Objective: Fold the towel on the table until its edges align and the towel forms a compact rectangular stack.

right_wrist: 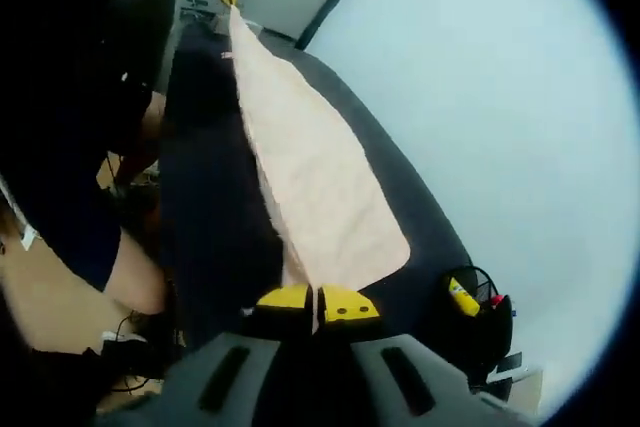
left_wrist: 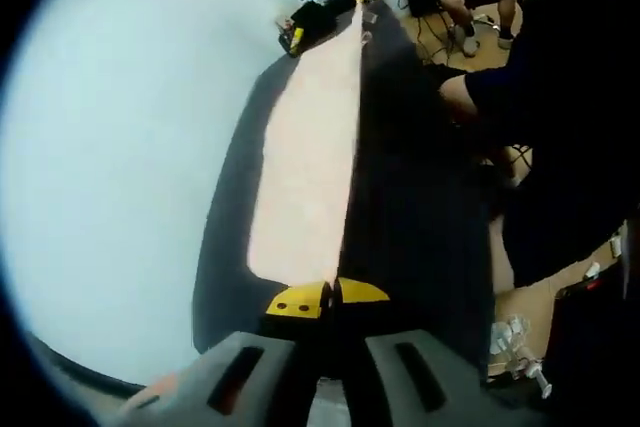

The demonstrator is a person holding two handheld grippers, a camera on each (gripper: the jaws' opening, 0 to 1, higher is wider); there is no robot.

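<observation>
As both grippers pinch corners | towel [left_wrist: 305, 157] edge taut | table [left_wrist: 225, 267] beneath

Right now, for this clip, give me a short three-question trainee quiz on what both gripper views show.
1. True or false: the left gripper is shut on the towel.
2. The towel is: A) bunched in a heap, B) stretched between both grippers, C) hanging off a chair.
3. What surface lies under the towel?

Key: 1 true. 2 B; the right gripper grips the opposite end. 3 the dark table.
</observation>
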